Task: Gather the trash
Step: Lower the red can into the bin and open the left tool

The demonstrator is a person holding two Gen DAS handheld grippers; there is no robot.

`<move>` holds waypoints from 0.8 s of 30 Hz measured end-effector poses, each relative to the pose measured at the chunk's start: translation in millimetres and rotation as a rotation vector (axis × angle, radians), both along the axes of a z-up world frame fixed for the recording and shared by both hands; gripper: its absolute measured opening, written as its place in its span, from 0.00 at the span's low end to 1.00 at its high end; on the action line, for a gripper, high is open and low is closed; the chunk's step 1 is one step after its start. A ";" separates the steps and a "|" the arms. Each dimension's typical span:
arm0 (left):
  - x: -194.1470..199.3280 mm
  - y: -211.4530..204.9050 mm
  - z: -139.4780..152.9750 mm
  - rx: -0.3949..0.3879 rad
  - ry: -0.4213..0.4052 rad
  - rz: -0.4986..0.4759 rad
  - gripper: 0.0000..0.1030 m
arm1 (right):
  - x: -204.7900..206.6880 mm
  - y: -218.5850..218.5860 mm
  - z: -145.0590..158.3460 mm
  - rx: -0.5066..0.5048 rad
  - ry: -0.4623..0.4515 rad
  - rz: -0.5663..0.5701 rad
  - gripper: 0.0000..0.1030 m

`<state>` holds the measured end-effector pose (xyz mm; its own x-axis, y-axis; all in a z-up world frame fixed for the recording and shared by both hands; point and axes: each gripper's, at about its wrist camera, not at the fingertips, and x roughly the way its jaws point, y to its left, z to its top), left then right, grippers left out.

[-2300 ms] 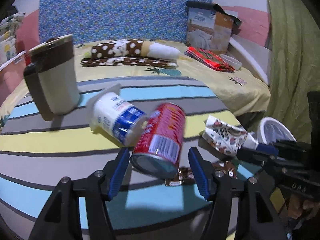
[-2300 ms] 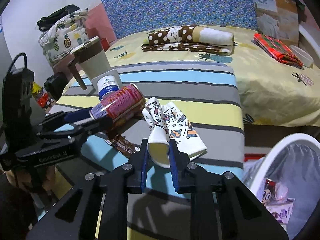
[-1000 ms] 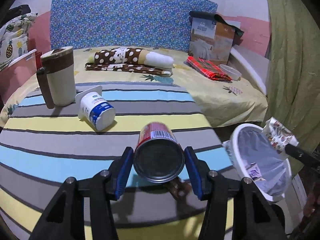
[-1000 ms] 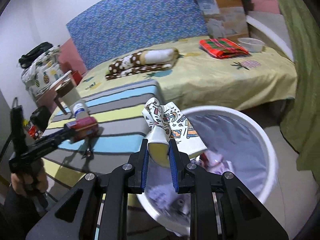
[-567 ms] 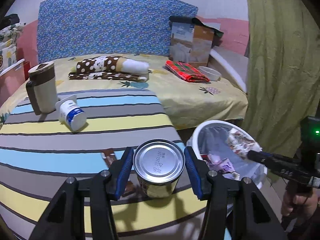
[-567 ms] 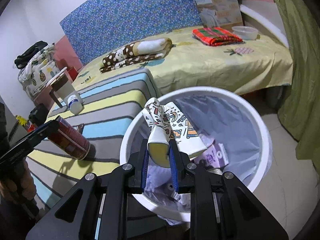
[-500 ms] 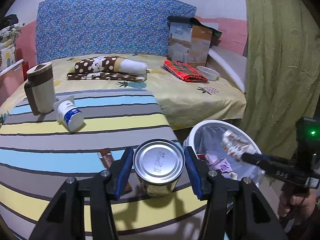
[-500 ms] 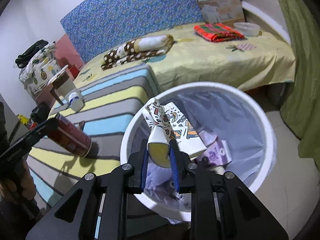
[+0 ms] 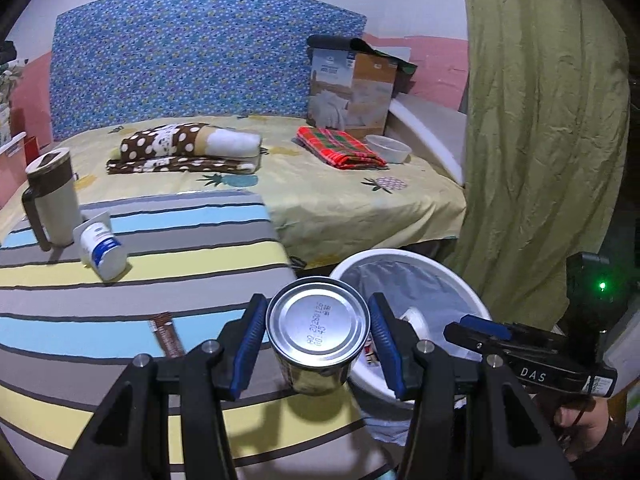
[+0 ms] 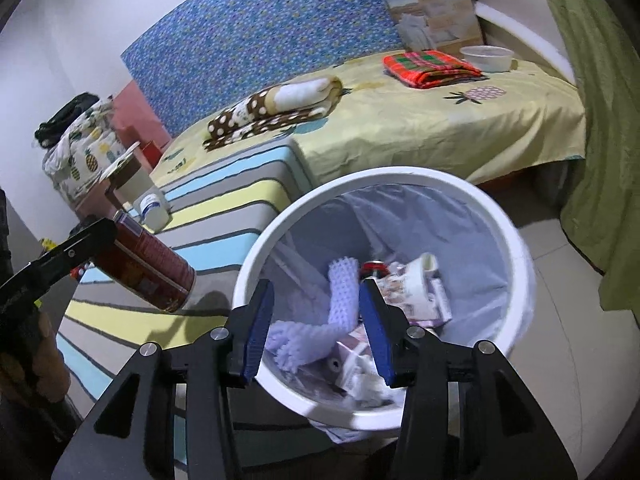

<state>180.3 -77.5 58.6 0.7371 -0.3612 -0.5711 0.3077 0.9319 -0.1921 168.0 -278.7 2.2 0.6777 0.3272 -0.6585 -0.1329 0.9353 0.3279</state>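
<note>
My left gripper (image 9: 318,342) is shut on a red can (image 9: 318,336), its silver end facing the camera, held above the striped table's right edge next to the white trash bin (image 9: 452,280). The can also shows in the right wrist view (image 10: 146,260). My right gripper (image 10: 316,330) is open and empty over the bin (image 10: 516,248). The patterned paper cup (image 10: 412,282) lies inside the bin among other trash. A white yogurt cup (image 9: 100,246) lies on its side on the table. A brown wrapper (image 9: 166,334) lies on the table near the can.
A beige travel mug (image 9: 52,196) stands at the table's left. Behind is a bed with yellow sheet (image 9: 340,196), folded spotted blanket (image 9: 184,150), red cloth (image 9: 340,148) and a cardboard box (image 9: 352,88). A green curtain (image 9: 540,140) hangs at right.
My right gripper opened and the patterned paper cup dropped into the bin. My left gripper carried the can further right, toward the bin.
</note>
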 end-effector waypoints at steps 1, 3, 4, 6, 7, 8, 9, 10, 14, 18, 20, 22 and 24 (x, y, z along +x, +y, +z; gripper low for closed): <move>0.1 -4.2 1.4 -0.002 -0.001 -0.007 0.52 | -1.3 -2.8 0.1 0.003 -0.001 -0.009 0.45; 0.7 -11.4 3.7 -0.007 -0.002 -0.021 0.52 | -3.4 -6.8 0.6 0.007 -0.003 -0.026 0.45; 0.5 -15.0 4.5 -0.009 -0.003 -0.029 0.52 | -4.5 -8.8 0.6 0.008 -0.003 -0.033 0.45; 1.3 -22.1 6.4 -0.016 -0.002 -0.044 0.52 | -6.1 -12.0 0.8 0.012 -0.003 -0.046 0.45; 2.0 -26.4 6.9 -0.020 0.000 -0.054 0.52 | -6.4 -13.5 0.9 0.015 -0.003 -0.051 0.45; 2.1 -29.7 7.4 -0.022 0.000 -0.061 0.52 | -7.1 -15.6 1.1 0.016 -0.003 -0.055 0.45; 2.5 -33.7 7.7 -0.022 0.000 -0.069 0.52 | -7.5 -17.1 1.4 0.017 -0.004 -0.058 0.45; 2.2 -37.0 7.8 -0.023 0.000 -0.075 0.52 | -8.5 -18.4 1.7 0.018 -0.006 -0.061 0.45; 6.6 -51.8 2.4 -0.032 0.022 -0.107 0.52 | -9.5 -22.2 3.4 0.019 -0.012 -0.066 0.45; 9.6 -64.2 -6.4 -0.027 0.043 -0.136 0.52 | -10.2 -25.0 5.0 0.019 -0.018 -0.072 0.45; 11.6 -68.8 -12.1 -0.026 0.058 -0.152 0.52 | -9.7 -26.6 4.2 0.020 -0.016 -0.076 0.45; 13.4 -72.6 -16.8 -0.029 0.072 -0.166 0.52 | -9.0 -27.8 2.9 0.022 -0.013 -0.080 0.45; 14.9 -76.5 -20.7 -0.027 0.086 -0.180 0.52 | -9.0 -28.7 2.3 0.024 -0.012 -0.082 0.45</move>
